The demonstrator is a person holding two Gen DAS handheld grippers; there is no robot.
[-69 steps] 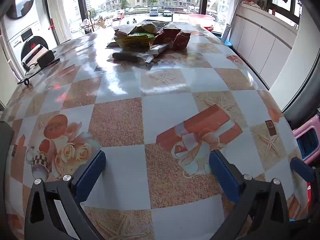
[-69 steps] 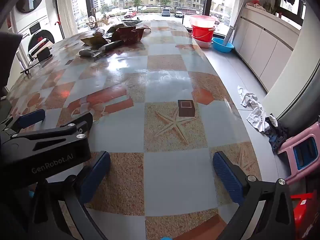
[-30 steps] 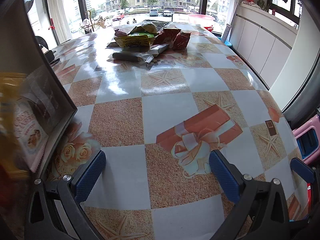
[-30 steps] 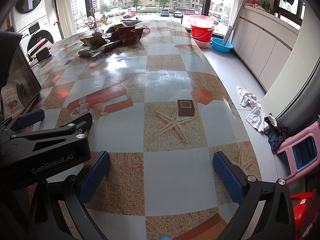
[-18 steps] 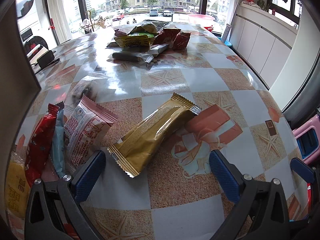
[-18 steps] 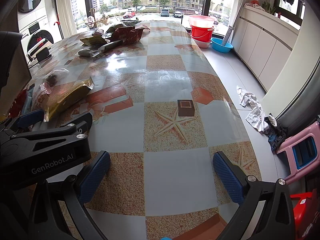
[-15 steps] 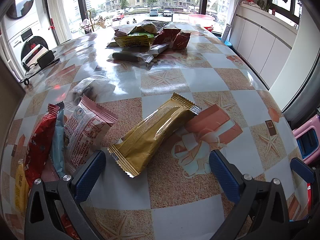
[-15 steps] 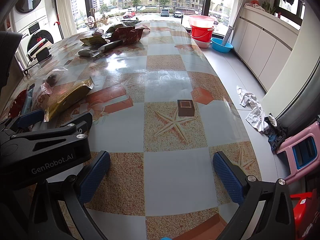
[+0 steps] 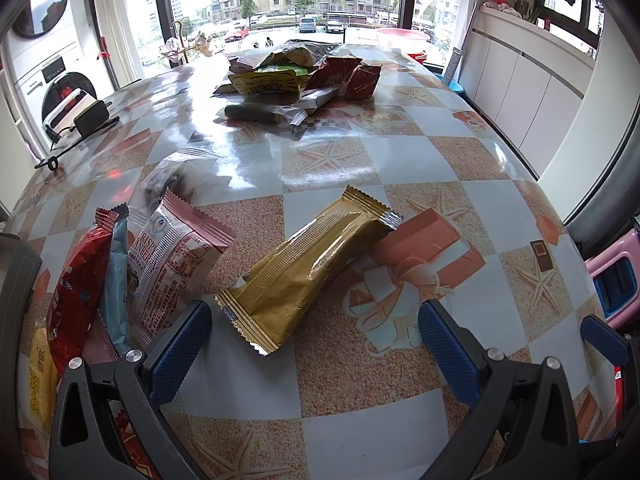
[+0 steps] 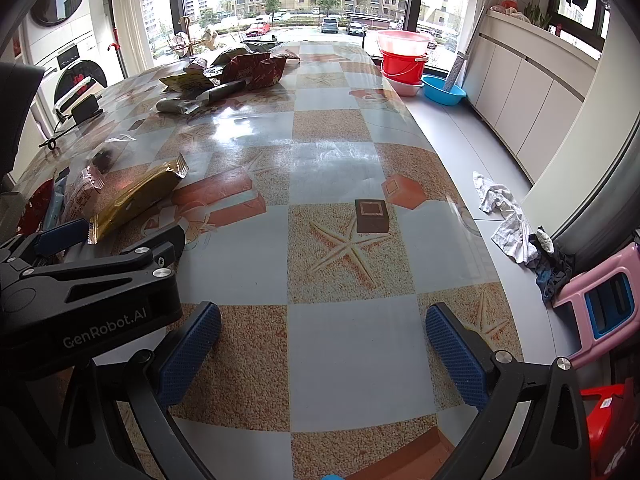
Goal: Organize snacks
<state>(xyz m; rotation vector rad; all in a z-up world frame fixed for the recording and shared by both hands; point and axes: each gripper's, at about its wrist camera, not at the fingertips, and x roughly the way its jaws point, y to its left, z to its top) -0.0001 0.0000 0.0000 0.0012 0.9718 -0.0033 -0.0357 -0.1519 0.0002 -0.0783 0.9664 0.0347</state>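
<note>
left wrist view, lower edge: left gripper [image 9: 314, 344], black arms with blue ribbed pads, spread wide, holding nothing, low over glossy checked tablecloth with starfish and gift-box print [image 9: 400, 160].

centre of frame: long gold foil snack wrapper [image 9: 308, 268], lying flat and diagonal, near end just ahead of the left pad, far end over the printed orange gift box.

left of frame: pink-and-white crinkled snack packet with printed text [image 9: 174, 264], leaning beside a pale blue wrapper [image 9: 116, 280] and a red foil packet [image 9: 80, 288]; yellow packet [image 9: 40, 376] at lower left edge, partly hidden. clear plastic bag with dark contents [image 9: 168, 180] just behind the pink packet.

upper centre: heap of assorted snack bags, yellow, green and red [image 9: 304, 76], well apart from the near group, at the far end of the table.

upper left: black charger with cable [image 9: 92, 118].

right wrist view, lower edge: right gripper [image 10: 320, 348], blue pads spread wide, holding nothing, over bare tablecloth. left gripper's black body filling lower left of that frame; gold wrapper at mid left.

upper right: red plastic bucket [image 10: 402, 66], blue basin [image 10: 444, 90] on the floor.
</note>
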